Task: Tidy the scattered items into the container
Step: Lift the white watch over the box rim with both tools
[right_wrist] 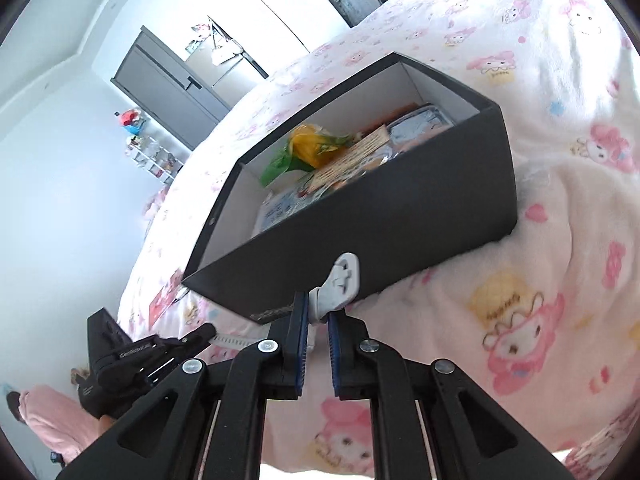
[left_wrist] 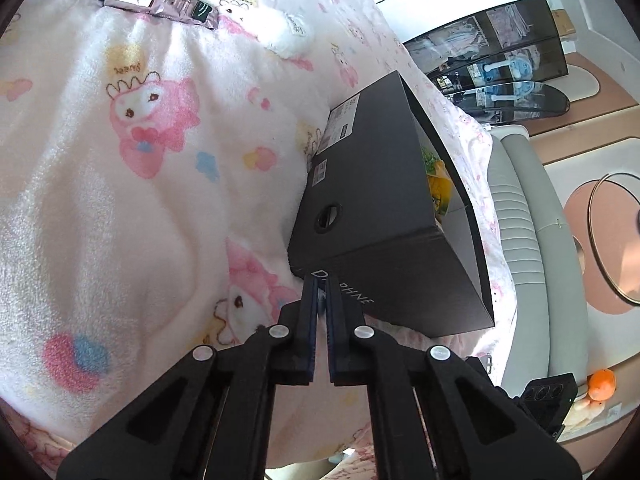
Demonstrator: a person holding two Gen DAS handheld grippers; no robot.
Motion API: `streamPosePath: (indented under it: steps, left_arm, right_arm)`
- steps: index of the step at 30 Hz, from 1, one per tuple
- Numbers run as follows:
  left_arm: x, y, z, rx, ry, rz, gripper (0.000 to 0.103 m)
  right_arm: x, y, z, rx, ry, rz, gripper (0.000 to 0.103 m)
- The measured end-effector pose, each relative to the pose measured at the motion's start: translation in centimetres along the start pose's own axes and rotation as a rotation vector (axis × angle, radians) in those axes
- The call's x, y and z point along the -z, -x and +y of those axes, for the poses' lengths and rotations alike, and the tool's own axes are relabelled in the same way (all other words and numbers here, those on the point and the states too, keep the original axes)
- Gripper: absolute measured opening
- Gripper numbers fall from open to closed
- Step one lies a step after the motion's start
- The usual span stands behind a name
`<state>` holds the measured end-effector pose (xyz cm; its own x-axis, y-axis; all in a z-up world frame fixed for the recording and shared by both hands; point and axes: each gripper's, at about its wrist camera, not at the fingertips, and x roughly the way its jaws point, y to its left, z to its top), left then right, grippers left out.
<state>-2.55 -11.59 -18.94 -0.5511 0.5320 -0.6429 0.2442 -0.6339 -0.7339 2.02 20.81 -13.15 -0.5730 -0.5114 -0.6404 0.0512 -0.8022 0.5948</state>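
Blanket (left_wrist: 120, 200) all round black box (right_wrist: 360, 220), sachets (left_wrist: 176, 4) beyond.

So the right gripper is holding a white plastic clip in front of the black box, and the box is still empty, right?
Not quite. The right gripper does hold the white plastic clip in front of the black box, but the box is not empty: the right wrist view shows several packets already inside.

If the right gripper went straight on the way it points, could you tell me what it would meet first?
Most likely the black box's near wall, right ahead of the right gripper and its white clip; depth is uncertain.
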Motion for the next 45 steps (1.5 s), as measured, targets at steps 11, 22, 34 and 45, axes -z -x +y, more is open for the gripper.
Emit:
streamPosePath:
  steps: [11,22,34,45]
  left_arm:
    - [1.3,-2.1,3.3,0.078,0.127,0.109,0.035]
    - [2.6,0.1,0.7,-0.047,0.053,0.169,0.035]
    - [2.1,-4.8,-0.8,-0.016,0.052,0.132,0.039]
    - [2.1,-2.5,-0.3,-0.040,0.045,0.040,0.010]
  right_arm:
    - [1.1,-0.9,-4.1,0.132,-0.104,0.134,0.017]
    - [0.3,-1.8,-5.2,0.147,-0.133,0.190,0.024]
    - [0.2,-4.2,-4.7,0.137,-0.122,0.175,0.030]
    - [-0.1,-1.3,-5.5,0.088,-0.184,0.136,0.026]
